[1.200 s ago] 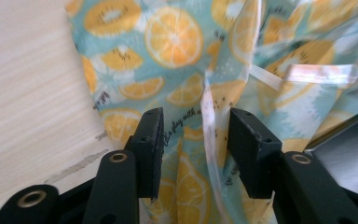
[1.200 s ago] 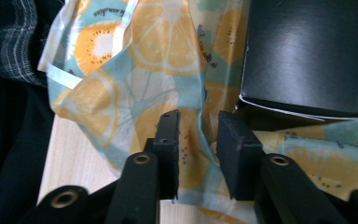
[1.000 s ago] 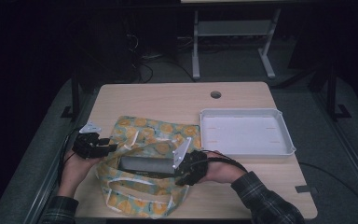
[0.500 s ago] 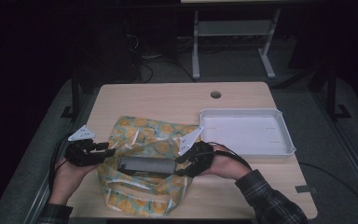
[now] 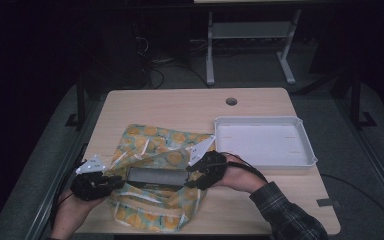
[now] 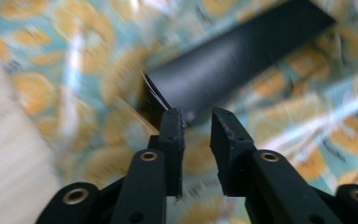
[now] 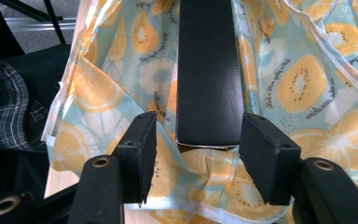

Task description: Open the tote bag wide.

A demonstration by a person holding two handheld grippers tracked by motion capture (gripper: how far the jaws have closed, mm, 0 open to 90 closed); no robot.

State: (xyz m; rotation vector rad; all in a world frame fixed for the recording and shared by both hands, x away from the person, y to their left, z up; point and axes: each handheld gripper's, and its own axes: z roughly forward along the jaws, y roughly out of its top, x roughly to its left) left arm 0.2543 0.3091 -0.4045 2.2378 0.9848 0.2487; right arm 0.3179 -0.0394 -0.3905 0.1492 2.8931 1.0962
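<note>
A long black box (image 5: 157, 176) lies crosswise on a fruit-print bag (image 5: 155, 150) at the near half of the tabletop (image 5: 180, 107), toward six o'clock from the table's middle. The bag is crumpled, patterned with orange slices on pale blue, and its folds rise around the box on both long sides.

The left tool (image 5: 96, 184) sits at the box's nine o'clock end. In the left gripper view its jaws stand a narrow gap apart, their tips just at the box's near corner (image 6: 223, 65) with nothing pinched between them; the picture there is blurred. The right tool (image 5: 205, 170) sits at the box's three o'clock end. In the right gripper view its jaws are spread wide, wider than the box (image 7: 209, 70), whose end lies between them without touching either pad; bag fabric (image 7: 307, 84) lies under and beside it.

A white tray (image 5: 262, 140) rests on the tabletop at two o'clock from the bag, just beyond the right hand, whose sleeve (image 5: 285, 215) is plaid.
</note>
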